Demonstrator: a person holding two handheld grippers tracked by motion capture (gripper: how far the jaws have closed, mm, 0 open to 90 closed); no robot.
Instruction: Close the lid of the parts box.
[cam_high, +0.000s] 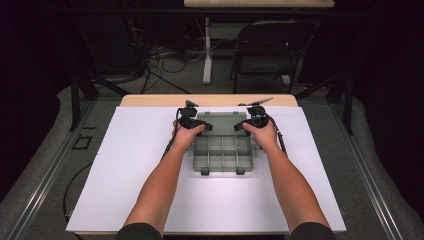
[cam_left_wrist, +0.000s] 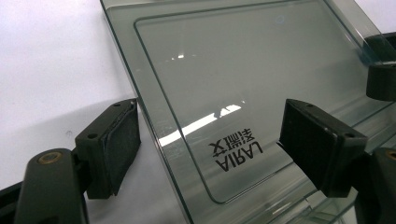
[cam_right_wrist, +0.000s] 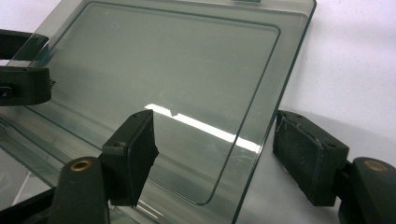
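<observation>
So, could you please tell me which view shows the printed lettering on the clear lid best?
The left gripper view: the lettering sits large on the lid. The right gripper view shows the lid's plain panel; the high view shows the lid too small to read.

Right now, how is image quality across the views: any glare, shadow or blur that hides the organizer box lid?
High view: dark surroundings, bright white board, soft detail. Left gripper view: glare streak on the clear lid, printed lettering readable, left gripper jaw pads sharp. Right gripper view: bright reflection band across the lid, right gripper casting a soft shadow.
</observation>
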